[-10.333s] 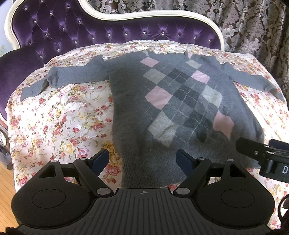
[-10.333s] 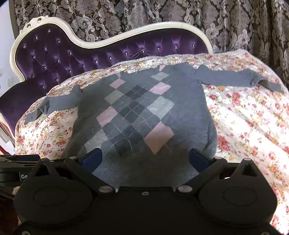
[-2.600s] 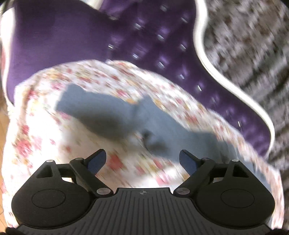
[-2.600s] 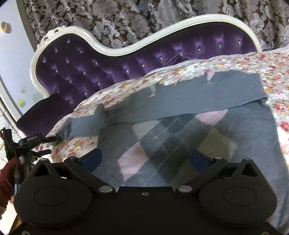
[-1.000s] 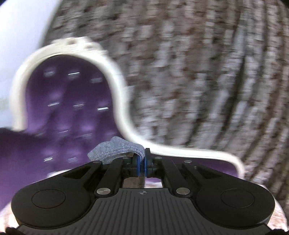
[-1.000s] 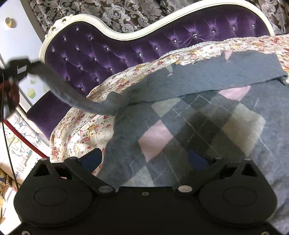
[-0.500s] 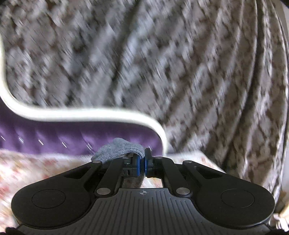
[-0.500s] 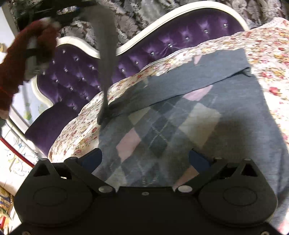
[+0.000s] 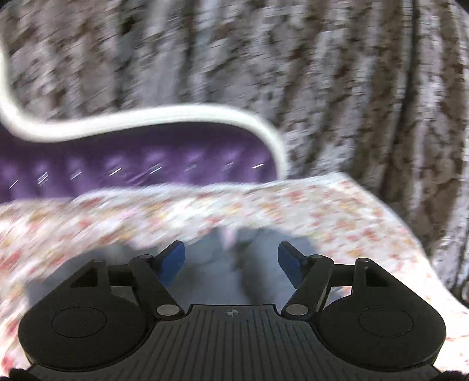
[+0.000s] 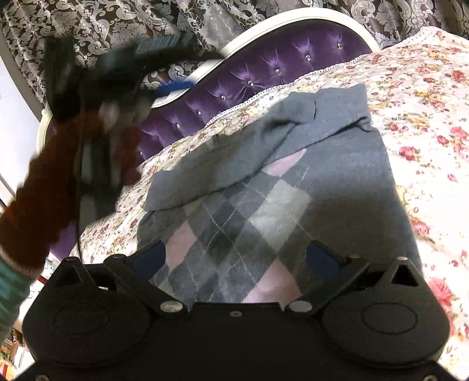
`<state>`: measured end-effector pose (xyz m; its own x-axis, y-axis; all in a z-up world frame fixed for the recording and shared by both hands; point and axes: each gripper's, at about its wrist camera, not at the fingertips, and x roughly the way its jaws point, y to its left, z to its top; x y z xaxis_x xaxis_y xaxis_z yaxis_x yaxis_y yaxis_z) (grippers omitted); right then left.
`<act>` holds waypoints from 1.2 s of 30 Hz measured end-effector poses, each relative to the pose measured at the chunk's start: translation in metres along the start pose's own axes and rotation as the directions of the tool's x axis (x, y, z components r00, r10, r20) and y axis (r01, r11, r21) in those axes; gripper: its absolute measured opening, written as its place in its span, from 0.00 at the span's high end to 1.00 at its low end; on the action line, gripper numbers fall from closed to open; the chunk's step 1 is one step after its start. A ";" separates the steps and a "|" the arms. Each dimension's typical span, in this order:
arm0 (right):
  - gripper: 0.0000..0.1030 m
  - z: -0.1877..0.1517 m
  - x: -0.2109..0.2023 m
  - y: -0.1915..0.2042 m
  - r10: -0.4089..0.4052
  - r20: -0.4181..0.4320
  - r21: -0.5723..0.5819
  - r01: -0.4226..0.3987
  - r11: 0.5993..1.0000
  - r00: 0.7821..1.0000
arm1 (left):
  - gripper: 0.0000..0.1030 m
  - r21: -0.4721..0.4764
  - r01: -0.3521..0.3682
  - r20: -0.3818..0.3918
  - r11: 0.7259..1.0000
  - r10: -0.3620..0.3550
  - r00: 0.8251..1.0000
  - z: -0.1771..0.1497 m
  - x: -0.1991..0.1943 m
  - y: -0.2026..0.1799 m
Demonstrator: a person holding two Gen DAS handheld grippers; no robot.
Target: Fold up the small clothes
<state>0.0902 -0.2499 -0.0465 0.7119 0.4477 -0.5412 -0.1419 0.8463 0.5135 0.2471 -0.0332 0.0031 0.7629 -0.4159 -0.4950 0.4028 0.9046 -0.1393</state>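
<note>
1. On the flowered bedspread [image 10: 425, 96] lies the grey sweater [image 10: 337, 187] with its pink and grey diamonds; both sleeves [image 10: 234, 164] are laid across the chest, one over the other, so I judge the sleeve folds done and the body fold not yet begun.

2. My left gripper [image 9: 231, 258] has its jaws wide and nothing between them; its view is blurred, yet I can make out grey knit below the blue pads [image 9: 173, 258] and the bedspread beyond; from the right view it hangs in the air over the sweater's left side, a smear of black with a red-brown cuff [image 10: 35, 205] behind it.

3. My right gripper [image 10: 234, 258] has its jaws wide too, holding nothing; it hovers low over the hem end of the sweater, the diamond pattern showing between its fingers [image 10: 146, 260].

4. Behind the bed stands the purple tufted headboard [image 10: 263, 76] with its white rim, and a patterned curtain [image 10: 117, 23] behind that; neither touches the sweater.

5. The next move, as I judge it, is to take the hem at its two corners, one in each gripper, and carry it up over the crossed sleeves toward the collar; that calls for my left gripper to come down to the hem's left corner, which I cannot see clearly from here.

6. The risk I foresee: the upper sleeve lies loose and rumpled near the collar; a quick lift of the hem could drag it askew.
</note>
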 end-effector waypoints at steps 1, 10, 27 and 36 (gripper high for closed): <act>0.01 0.001 0.000 0.000 -0.001 0.001 -0.005 0.001 1.000 1.000 | 0.33 -0.021 -0.042 -0.020 0.999 0.042 0.999 -0.007 0.001 0.013; 0.01 0.021 0.017 0.015 -0.025 -0.013 -0.103 0.024 0.994 1.000 | 0.32 -0.072 -0.340 -0.213 0.938 0.319 0.924 -0.061 0.020 0.111; 0.08 0.130 0.100 -0.036 -0.144 0.100 -0.209 0.163 0.964 0.984 | 0.29 -0.218 -0.358 -0.113 0.908 0.341 0.933 -0.089 -0.004 0.150; 0.37 0.146 0.148 -0.073 -0.156 0.057 -0.111 0.161 0.981 0.986 | 0.28 -0.223 -0.362 -0.113 0.905 0.345 0.932 -0.088 -0.003 0.149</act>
<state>0.3062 -0.2874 -0.0674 0.7630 0.2931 -0.5760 -0.1008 0.9343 0.3419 0.2605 0.1113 -0.0919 0.7927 -0.0648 -0.6061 -0.0245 0.9902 -0.1378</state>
